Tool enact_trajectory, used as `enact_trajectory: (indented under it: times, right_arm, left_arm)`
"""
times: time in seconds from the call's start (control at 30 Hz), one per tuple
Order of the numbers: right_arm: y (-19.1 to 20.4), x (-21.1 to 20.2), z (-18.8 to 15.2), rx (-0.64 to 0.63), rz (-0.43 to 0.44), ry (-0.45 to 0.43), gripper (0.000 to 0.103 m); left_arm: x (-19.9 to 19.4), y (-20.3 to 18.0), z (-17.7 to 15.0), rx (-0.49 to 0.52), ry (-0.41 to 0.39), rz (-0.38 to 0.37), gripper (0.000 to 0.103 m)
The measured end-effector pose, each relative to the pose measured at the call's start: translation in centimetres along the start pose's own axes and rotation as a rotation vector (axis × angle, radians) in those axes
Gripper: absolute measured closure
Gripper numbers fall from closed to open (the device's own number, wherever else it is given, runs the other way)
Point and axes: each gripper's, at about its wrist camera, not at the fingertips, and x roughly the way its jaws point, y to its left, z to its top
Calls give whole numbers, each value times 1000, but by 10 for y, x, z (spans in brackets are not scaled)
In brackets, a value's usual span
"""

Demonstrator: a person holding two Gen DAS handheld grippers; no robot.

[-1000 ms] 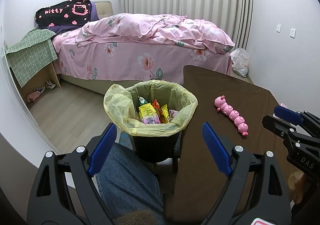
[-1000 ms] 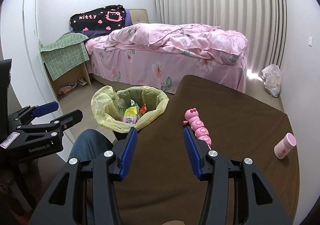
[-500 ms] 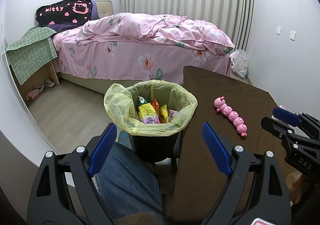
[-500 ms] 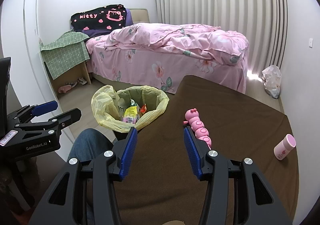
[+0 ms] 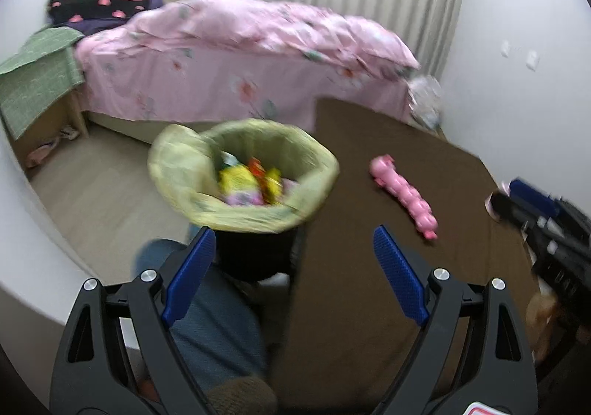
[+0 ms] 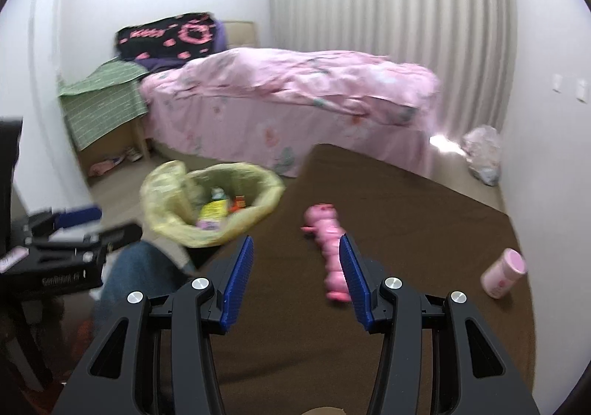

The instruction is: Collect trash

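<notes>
A black bin with a yellow liner [image 5: 243, 189] stands on the floor left of the brown table [image 5: 369, 267]; it holds several colourful wrappers [image 5: 251, 182]. It also shows in the right wrist view [image 6: 218, 204]. A pink caterpillar toy [image 5: 402, 193] lies on the table, also seen in the right wrist view [image 6: 328, 245]. A small pink bottle [image 6: 504, 273] lies near the table's right edge. My left gripper [image 5: 291, 260] is open and empty, over the bin's near side. My right gripper [image 6: 295, 267] is open and empty above the table, just left of the toy.
A bed with a pink quilt [image 5: 240, 57] fills the back of the room. A side table with a green cloth [image 5: 33, 82] stands at the left. A crumpled plastic bag [image 6: 480, 153] lies on the floor by the right wall. The person's denim knee [image 5: 207, 319] is below the bin.
Both views have shifted and blurred: the left gripper moved up and right, the right gripper moved left toward the toy. Both stay open and empty.
</notes>
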Motion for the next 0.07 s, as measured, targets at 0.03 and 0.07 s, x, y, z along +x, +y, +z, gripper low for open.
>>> enact_trajectory:
  times: [0.03,0.07]
  right_arm:
    - [-17,4,-6,12,-7,4,47]
    - [-29,10,-11,17,-11,14,46]
  left_arm:
    - [11,-13,-2,37,11,5,14]
    - [26,-29,-2,69,21,0,12]
